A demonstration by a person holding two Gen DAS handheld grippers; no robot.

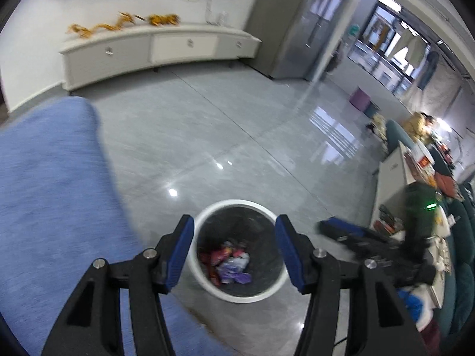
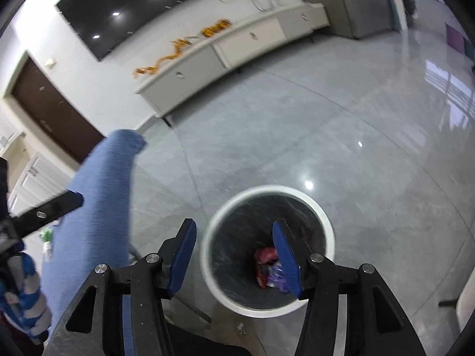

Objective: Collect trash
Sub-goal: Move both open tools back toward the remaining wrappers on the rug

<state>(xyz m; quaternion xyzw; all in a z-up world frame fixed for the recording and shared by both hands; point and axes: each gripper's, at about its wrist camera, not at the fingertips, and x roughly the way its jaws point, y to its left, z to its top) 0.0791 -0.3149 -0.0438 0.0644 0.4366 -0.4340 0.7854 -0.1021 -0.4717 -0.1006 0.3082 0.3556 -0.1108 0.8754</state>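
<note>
The trash bin (image 1: 237, 250) stands on the shiny gray floor (image 1: 237, 124). It is round, with a white rim and a dark bag inside. At the bottom of the bin lies the trash (image 1: 230, 264), a small heap of wrappers in red, pink and purple. In the right wrist view the same bin (image 2: 268, 250) sits a bit to the right, and the wrappers (image 2: 268, 262) show deep inside it.

The left tool (image 1: 234, 253) hangs right over the bin. Its two blue pads (image 1: 178, 255) are spread wide apart and nothing is between them. The right tool (image 2: 234, 258) hangs over the bin too, with one pad over the floor and the other over the bin's mouth. It is spread wide as well and holds nothing. In the left view the right tool shows as a dark blurry shape (image 1: 365, 241) just right of the bin.

A blue cloth thing (image 1: 53, 207), maybe a chair or a sofa arm, fills the left side near the bin. Far back, a long white cabinet (image 1: 154, 50) stands by the wall, with something orange (image 1: 124, 22) on top. A big black screen (image 2: 142, 3) hangs above it. A brown door (image 2: 50, 109) is at the left in the right wrist view. A table (image 1: 394, 178) with many small things is on the right
</note>
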